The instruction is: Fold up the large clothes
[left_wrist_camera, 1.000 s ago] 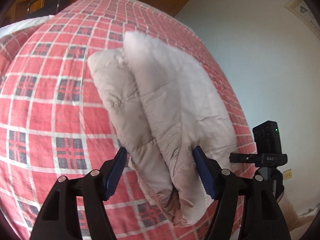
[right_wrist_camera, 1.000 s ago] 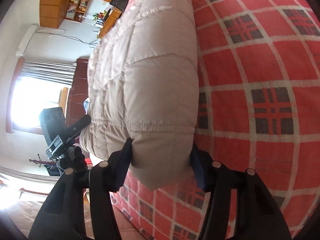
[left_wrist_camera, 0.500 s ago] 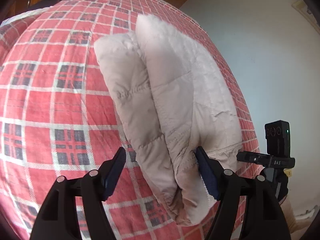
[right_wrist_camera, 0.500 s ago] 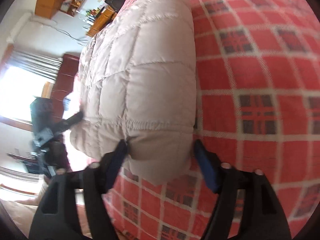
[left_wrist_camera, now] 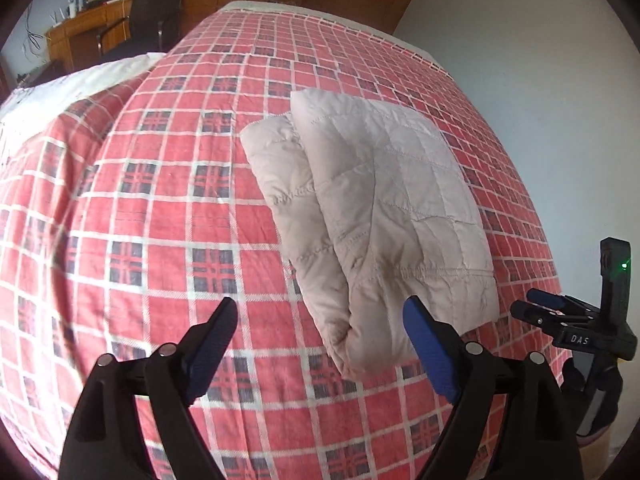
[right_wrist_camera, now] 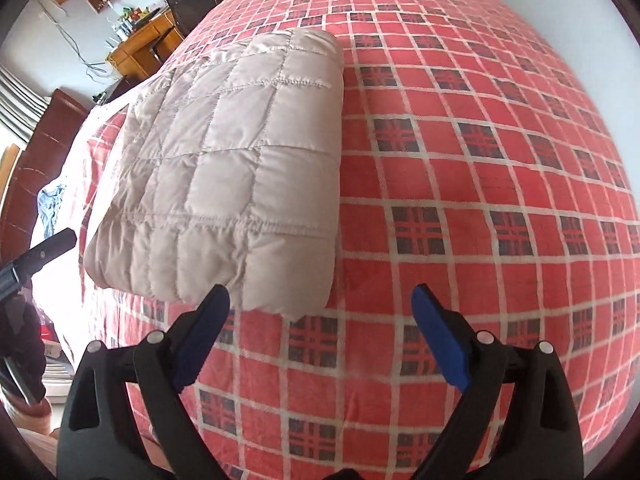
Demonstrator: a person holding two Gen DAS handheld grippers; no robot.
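A beige quilted puffer jacket [left_wrist_camera: 376, 216] lies folded into a thick bundle on the red plaid bedspread [left_wrist_camera: 168, 200]. My left gripper [left_wrist_camera: 320, 344] hovers open just short of its near end, with nothing between the blue pads. In the right wrist view the same jacket [right_wrist_camera: 236, 172] rests at upper left. My right gripper [right_wrist_camera: 320, 332] is open above the bedspread [right_wrist_camera: 480, 184], its left pad near the bundle's front corner but apart from it. The right gripper [left_wrist_camera: 552, 312] also shows at the left view's right edge.
A white sheet [left_wrist_camera: 76, 84] lies at the bed's far left. A wooden desk [left_wrist_camera: 84, 36] and a black chair [left_wrist_camera: 156, 12] stand beyond the bed, with a white wall [left_wrist_camera: 540, 80] on the right. A dark headboard [right_wrist_camera: 32, 160] and blue cloth [right_wrist_camera: 50, 208] sit left.
Both grippers have let go of the jacket's near end and drawn back from it. The folded bundle now lies free on the bedspread.
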